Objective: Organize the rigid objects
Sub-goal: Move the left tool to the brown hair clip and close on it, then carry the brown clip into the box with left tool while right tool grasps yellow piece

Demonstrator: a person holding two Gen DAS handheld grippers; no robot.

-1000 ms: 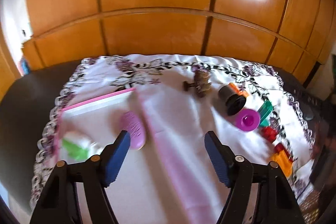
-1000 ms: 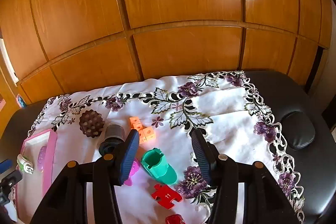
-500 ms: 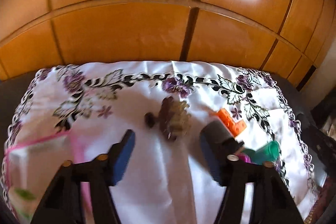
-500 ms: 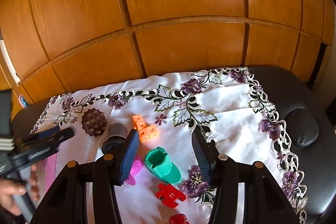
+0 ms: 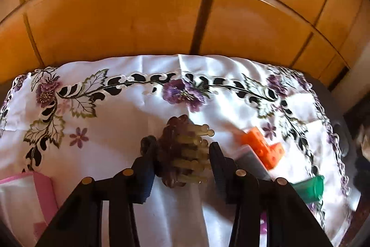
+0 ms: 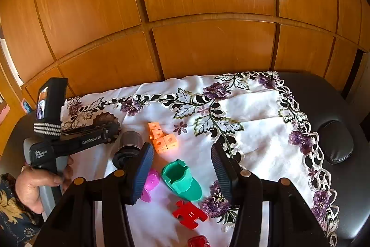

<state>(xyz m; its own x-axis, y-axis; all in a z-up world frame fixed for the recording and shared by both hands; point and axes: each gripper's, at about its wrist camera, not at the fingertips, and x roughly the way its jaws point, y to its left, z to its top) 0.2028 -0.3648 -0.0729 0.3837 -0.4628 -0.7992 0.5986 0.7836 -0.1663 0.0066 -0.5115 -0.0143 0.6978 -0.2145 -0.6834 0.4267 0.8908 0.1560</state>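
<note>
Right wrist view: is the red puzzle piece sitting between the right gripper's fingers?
No. The red puzzle piece lies on the white cloth below the green cup, nearer the camera than the right gripper fingertips.

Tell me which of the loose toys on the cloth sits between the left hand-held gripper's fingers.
The brown spiky toy with pale pegs, between the closing left hand-held gripper. The orange cubes and green cup lie off to its right.

"11" on red puzzle piece (image 6: 189,214); lettering on left tool (image 6: 108,131) unreadable.
</note>
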